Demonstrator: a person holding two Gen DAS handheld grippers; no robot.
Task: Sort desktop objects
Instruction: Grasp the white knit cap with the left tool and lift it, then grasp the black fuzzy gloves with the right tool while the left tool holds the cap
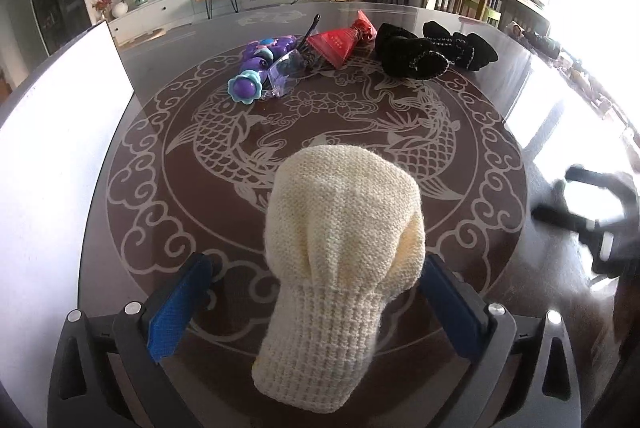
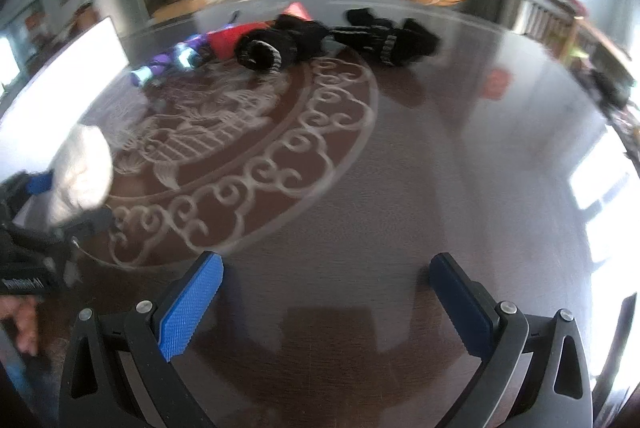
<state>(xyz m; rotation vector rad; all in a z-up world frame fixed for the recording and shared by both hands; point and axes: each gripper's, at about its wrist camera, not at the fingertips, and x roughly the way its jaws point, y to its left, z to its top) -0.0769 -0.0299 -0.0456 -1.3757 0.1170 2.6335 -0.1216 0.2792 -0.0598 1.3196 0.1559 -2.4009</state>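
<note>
Left gripper [image 1: 320,292] tilted down, fingers spread, cream knit mitten [image 1: 340,260] lying loose between. Right gripper [image 2: 326,304] tilted down, fingers apart, empty; black gloves [image 2: 336,40] at 12 o'clock.

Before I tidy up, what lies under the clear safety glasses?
The clear safety glasses rest against the purple flower toy, on the patterned table. Through the lens the tabletop shows; the contact underneath is hidden.
</note>
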